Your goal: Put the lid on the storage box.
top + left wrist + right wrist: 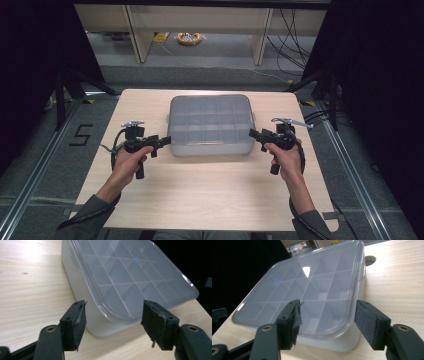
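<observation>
Flanking box [210, 125]: left gripper [161, 141], right gripper [256, 134], jaws apart.

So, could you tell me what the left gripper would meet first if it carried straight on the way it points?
Most likely the near corner of the compartment box: the left gripper stands open, aimed at it, though the gap is hard to judge.

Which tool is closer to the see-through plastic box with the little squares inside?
Left, barely. The left tool almost meets the clear compartment box's near-left corner; the right tool sits just off its near-right corner. Neither touches it.
</observation>
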A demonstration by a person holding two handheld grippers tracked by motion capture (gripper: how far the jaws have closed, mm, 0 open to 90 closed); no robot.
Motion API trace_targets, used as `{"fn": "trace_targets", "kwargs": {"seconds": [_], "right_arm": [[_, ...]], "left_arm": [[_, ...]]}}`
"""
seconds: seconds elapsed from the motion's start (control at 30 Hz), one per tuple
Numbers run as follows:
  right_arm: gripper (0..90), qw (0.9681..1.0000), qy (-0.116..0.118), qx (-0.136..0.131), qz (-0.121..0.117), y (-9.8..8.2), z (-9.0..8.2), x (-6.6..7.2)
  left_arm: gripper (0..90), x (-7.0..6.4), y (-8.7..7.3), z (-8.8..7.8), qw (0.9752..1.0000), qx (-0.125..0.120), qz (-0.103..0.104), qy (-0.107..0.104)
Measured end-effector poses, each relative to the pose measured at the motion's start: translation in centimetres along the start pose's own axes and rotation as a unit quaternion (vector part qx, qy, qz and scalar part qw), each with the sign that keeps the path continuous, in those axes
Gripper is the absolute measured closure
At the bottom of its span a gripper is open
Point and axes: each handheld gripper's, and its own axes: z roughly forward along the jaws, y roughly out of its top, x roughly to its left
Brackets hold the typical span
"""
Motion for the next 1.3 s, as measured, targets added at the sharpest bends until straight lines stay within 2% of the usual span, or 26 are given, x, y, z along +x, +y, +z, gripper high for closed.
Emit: {"fn": "trace_targets", "kwargs": {"seconds": [0.03, 0.1, 0.13, 0.17, 0.23, 0.27, 0.3, 0.33, 0.43, 0.5, 0.57, 0.6, 0.67, 0.77, 0.83, 0.9, 0.97, 1.0, 1.03, 1.07, 1.1, 1.13, 1.2, 1.23, 1.27, 1.3], "right_arm": [[36.4, 1.0000, 0.000, -0.002, -0.005, -0.2, -0.1, 0.0], [35.5, 0.9999, 0.003, 0.004, 0.010, -0.5, -0.6, 0.3], [35.1, 0.9992, 0.004, -0.016, -0.038, -0.7, -0.4, -0.5], [33.4, 0.9995, 0.008, -0.014, -0.028, -1.0, -0.6, -0.3], [33.1, 0.9994, 0.007, -0.013, -0.033, -1.1, -0.7, -0.3], [33.1, 0.9998, 0.005, -0.006, -0.018, -1.3, -0.7, 0.0], [32.8, 0.9991, 0.005, -0.013, -0.041, -1.4, -0.7, -0.3], [32.5, 0.9993, 0.005, -0.014, -0.035, -1.5, -0.8, -0.1], [31.3, 0.9989, 0.000, -0.009, -0.046, -2.0, -1.1, 0.2], [30.8, 0.9993, 0.000, -0.004, -0.038, -2.4, -1.3, 0.6], [30.7, 0.9986, 0.004, -0.005, -0.053, -2.8, -1.6, 0.6], [30.7, 0.9987, 0.001, -0.003, -0.051, -3.2, -1.8, 0.8], [30.6, 0.9974, -0.002, -0.003, -0.072, -3.8, -2.1, 0.8], [29.7, 0.9971, 0.008, 0.005, -0.075, -4.8, -2.7, 1.0], [29.1, 0.9960, 0.000, 0.015, -0.088, -5.5, -3.2, 1.3], [27.9, 0.9960, 0.004, 0.013, -0.089, -6.1, -3.4, 1.4], [27.5, 0.9971, 0.008, 0.015, -0.074, -6.7, -3.7, 1.8], [27.1, 0.9957, 0.005, 0.017, -0.091, -6.9, -3.8, 1.7], [26.9, 0.9954, 0.004, 0.022, -0.094, -7.1, -4.0, 1.8], [26.8, 0.9960, 0.008, 0.010, -0.088, -7.5, -4.0, 2.0], [26.7, 0.9950, 0.009, 0.017, -0.098, -7.7, -4.2, 2.0], [26.5, 0.9957, 0.008, 0.010, -0.092, -8.1, -4.2, 2.2], [26.4, 0.9948, 0.008, 0.015, -0.101, -8.6, -4.4, 2.2], [26.3, 0.9959, 0.005, 0.022, -0.087, -8.9, -4.6, 2.6], [26.1, 0.9960, 0.010, 0.020, -0.086, -9.2, -4.7, 2.7], [26.1, 0.9942, 0.010, 0.018, -0.106, -9.4, -4.7, 2.5]], "left_arm": [[34.8, -0.1, -0.2, -0.1, 1.0000, 0.002, 0.005, -0.001], [33.3, -0.5, -0.6, -0.3, 1.0000, 0.004, 0.006, -0.002], [32.6, -0.6, -0.8, -0.3, 0.9999, 0.005, 0.009, -0.004], [31.6, -0.8, -0.9, -0.4, 0.9999, 0.007, 0.013, -0.006], [31.5, -1.1, -1.2, -0.5, 0.9998, 0.009, 0.018, -0.009], [31.1, -1.2, -1.4, -0.7, 0.9997, 0.010, 0.021, -0.010], [30.6, -1.3, -1.5, -0.7, 0.9997, 0.009, 0.022, -0.010], [30.2, -1.5, -1.7, -0.9, 0.9996, 0.008, 0.023, -0.011], [29.4, -1.7, -2.5, -1.2, 0.9994, 0.008, 0.029, -0.015], [28.7, -1.9, -3.3, -1.4, 0.9991, 0.013, 0.032, -0.025], [28.2, -2.1, -4.1, -1.5, 0.9988, 0.018, 0.034, -0.030], [27.8, -2.2, -4.6, -1.6, 0.9984, 0.022, 0.039, -0.033], [27.2, -2.5, -5.5, -1.7, 0.9980, 0.029, 0.040, -0.039], [26.0, -2.7, -6.6, -1.9, 0.9967, 0.037, 0.052, -0.049], [25.2, -2.8, -7.1, -2.2, 0.9960, 0.042, 0.060, -0.051], [24.1, -3.0, -7.4, -2.4, 0.9956, 0.039, 0.065, -0.054], [23.6, -3.1, -7.8, -2.7, 0.9953, 0.039, 0.073, -0.051], [23.0, -3.0, -8.0, -2.7, 0.9946, 0.042, 0.078, -0.054], [22.8, -3.0, -8.2, -2.8, 0.9944, 0.042, 0.079, -0.056], [22.6, -3.1, -8.4, -2.8, 0.9947, 0.043, 0.075, -0.057], [22.4, -3.1, -8.6, -2.9, 0.9943, 0.046, 0.077, -0.057], [22.1, -3.0, -8.7, -3.0, 0.9938, 0.049, 0.082, -0.057], [21.8, -3.1, -9.1, -3.1, 0.9939, 0.049, 0.083, -0.054], [21.7, -3.1, -9.2, -3.1, 0.9933, 0.050, 0.088, -0.056], [21.6, -3.2, -9.3, -3.2, 0.9934, 0.050, 0.086, -0.057], [21.5, -3.2, -9.4, -3.3, 0.9927, 0.051, 0.094, -0.057]]}}
